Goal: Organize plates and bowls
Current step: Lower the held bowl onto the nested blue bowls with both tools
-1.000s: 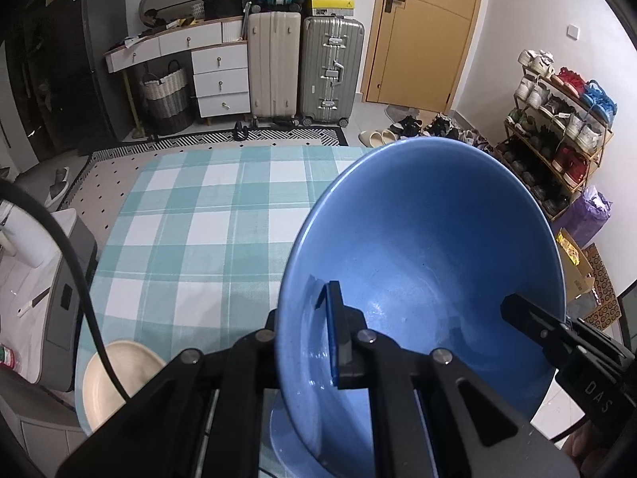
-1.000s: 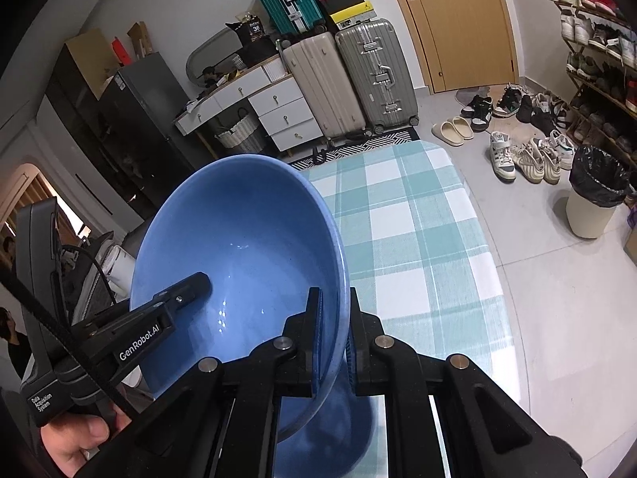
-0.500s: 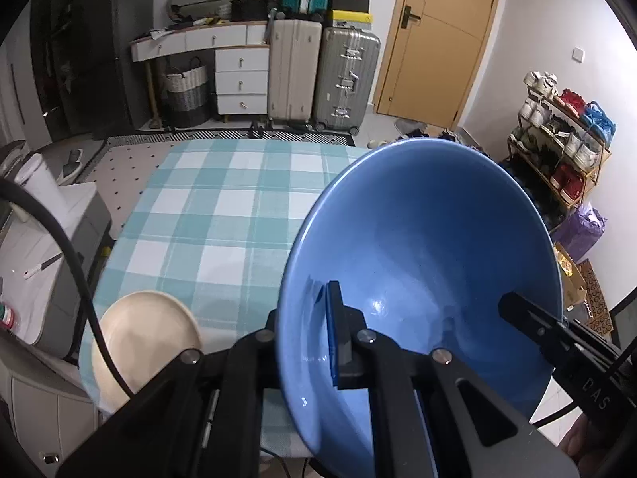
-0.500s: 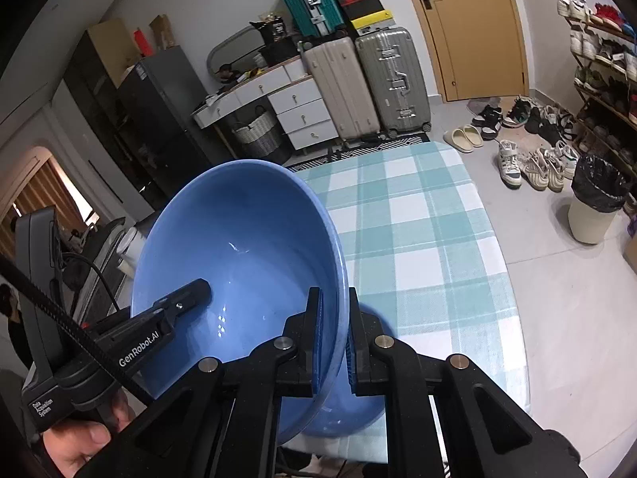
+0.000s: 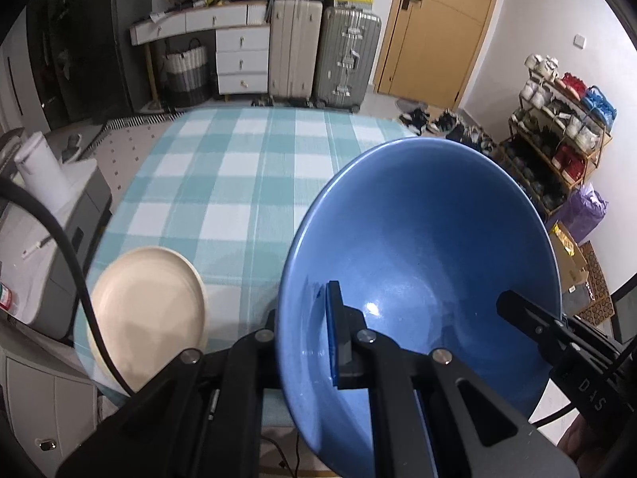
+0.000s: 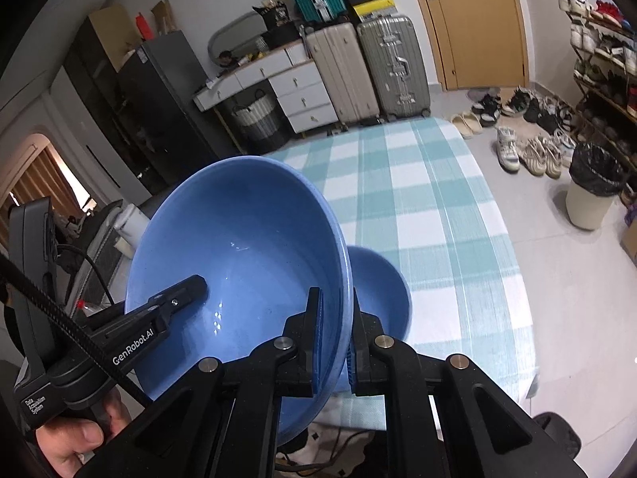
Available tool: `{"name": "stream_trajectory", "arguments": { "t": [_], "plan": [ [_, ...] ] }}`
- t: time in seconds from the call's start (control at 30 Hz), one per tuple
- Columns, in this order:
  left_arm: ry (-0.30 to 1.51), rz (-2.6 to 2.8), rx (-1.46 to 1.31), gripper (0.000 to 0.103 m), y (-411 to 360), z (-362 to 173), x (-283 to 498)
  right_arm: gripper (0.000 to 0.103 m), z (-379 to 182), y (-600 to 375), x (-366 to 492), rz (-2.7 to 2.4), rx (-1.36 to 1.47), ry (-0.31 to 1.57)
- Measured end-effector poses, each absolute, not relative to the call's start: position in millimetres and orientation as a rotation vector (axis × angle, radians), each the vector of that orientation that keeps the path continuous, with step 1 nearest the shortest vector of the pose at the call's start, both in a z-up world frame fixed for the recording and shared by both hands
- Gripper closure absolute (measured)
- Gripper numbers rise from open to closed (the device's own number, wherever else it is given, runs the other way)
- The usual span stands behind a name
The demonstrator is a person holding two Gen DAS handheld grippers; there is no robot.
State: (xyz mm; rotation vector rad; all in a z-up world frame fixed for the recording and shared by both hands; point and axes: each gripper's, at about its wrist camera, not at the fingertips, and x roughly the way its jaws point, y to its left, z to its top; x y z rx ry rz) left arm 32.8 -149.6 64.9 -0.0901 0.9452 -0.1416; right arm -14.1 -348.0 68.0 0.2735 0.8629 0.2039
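Both grippers are matte black plastic with angular linkage arms, round silver screws and blue pads on the jaws. The left gripper (image 6: 187,290) carries white "GenRobot.AI" lettering and a black cable; bare fingers (image 6: 71,438) show at 7 o'clock.

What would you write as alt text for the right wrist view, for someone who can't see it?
A large blue bowl, tilted up on edge, is clamped by its rim in the right tongs, while the left tongs grip its opposite rim. Behind it, a smaller blue bowl sits on a teal-and-white checked tablecloth, with suitcases and a door beyond.
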Motion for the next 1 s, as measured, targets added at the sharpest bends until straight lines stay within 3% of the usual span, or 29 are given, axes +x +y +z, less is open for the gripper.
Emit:
{"name": "stream_trajectory", "arguments": {
  "t": [0.43, 1.0],
  "plan": [
    [1.032, -0.172, -0.039, 0.096, -166, 5, 61, 0.094, 17, -360, 24, 0.169, 0.225, 0.971],
    [1.065, -0.185, 0.012, 0.095, -169, -23, 83, 0.093, -18, -361, 58, 0.166, 0.209, 1.039]
  ]
}}
